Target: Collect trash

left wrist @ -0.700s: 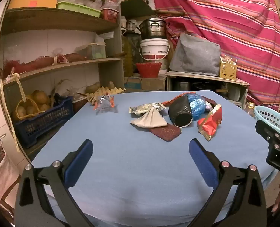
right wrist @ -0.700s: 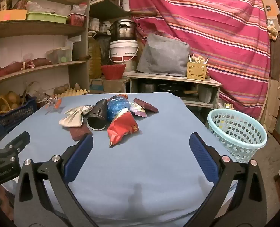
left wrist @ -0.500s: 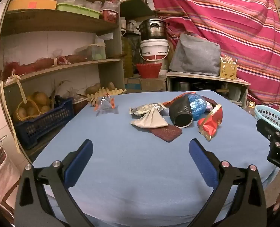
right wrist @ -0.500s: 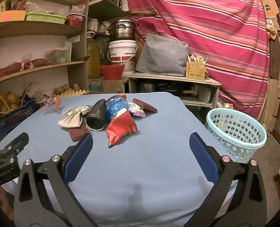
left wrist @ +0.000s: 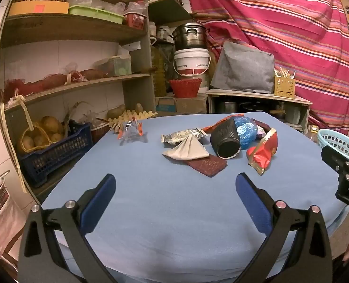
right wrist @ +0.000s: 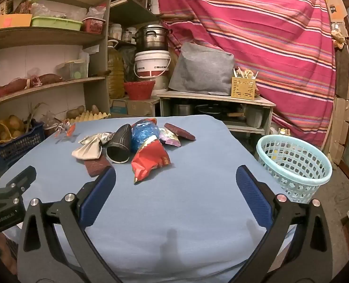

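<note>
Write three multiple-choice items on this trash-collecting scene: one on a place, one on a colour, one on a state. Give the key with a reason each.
1. Where does the pale blue perforated plastic basket stand?
A. on the table
B. on the floor right of the table
C. on a shelf

2. What colour is the crumpled foil snack bag nearest the right gripper?
A. red
B. green
C. white

3. How does the black ribbed paper cup lie?
A. upright
B. upside down
C. on its side

Key: B, it sits below the blue tablecloth's edge; A, its foil is red; C, its mouth faces the camera.
</note>
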Tool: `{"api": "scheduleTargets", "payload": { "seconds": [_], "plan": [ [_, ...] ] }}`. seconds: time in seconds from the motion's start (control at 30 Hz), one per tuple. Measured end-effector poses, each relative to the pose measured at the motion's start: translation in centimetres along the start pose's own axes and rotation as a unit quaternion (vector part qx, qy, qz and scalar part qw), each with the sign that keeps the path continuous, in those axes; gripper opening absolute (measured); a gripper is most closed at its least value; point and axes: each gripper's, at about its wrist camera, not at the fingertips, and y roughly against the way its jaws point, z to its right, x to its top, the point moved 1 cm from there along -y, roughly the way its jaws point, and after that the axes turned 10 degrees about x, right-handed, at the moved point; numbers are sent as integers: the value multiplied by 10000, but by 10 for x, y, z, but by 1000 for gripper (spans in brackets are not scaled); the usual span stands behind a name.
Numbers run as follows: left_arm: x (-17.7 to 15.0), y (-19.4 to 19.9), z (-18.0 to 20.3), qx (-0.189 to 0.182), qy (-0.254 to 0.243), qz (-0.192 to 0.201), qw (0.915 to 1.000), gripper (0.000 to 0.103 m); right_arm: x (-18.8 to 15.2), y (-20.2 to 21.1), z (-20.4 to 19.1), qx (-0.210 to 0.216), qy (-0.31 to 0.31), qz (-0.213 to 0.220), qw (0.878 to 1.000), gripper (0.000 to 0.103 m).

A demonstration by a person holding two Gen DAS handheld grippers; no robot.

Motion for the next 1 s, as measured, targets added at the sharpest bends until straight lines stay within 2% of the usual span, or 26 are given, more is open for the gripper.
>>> {"api": "scheduleTargets", "payload": {
  "seconds": [1.0],
  "plan": [
    [1,0,0,23,-27,13,10000,99,-1,2,4,11,-34,17,10000,99]
  ]
}}
